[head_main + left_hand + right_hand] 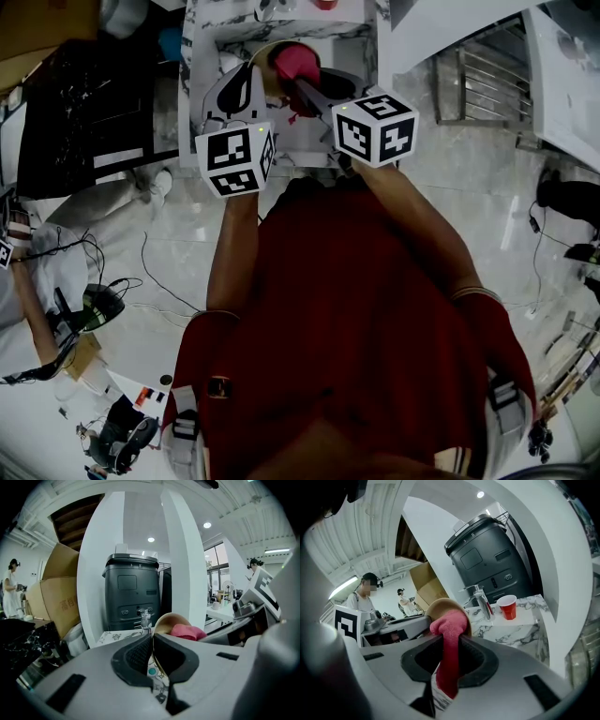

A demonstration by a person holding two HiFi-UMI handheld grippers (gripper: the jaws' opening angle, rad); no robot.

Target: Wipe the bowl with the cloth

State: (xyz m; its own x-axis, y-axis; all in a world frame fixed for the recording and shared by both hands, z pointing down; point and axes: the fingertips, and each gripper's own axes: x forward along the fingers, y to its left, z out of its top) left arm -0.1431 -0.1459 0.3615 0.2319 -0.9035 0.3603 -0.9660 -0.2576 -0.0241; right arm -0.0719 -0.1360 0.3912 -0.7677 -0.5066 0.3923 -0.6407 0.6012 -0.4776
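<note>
A tan bowl [172, 619] is held tilted on its side above the marble counter [520, 631]. My left gripper [152, 643] is shut on the bowl's rim. A pink cloth [449, 629] sits pinched in my right gripper [449, 657], with its bunched end pressed into the bowl [439, 605]. In the head view the bowl [266, 49] and the cloth [298, 64] lie just beyond both marker cubes, the left gripper [246, 82] to their left and the right gripper [302, 92] coming in from the right. The left gripper view shows the cloth [187, 631] inside the bowl.
A red cup [507, 606] and a chrome faucet [482, 599] stand on the counter behind the bowl. A dark grey bin [131, 592] stands beyond, with cardboard boxes [56, 599] to its left. People stand in the background on both sides.
</note>
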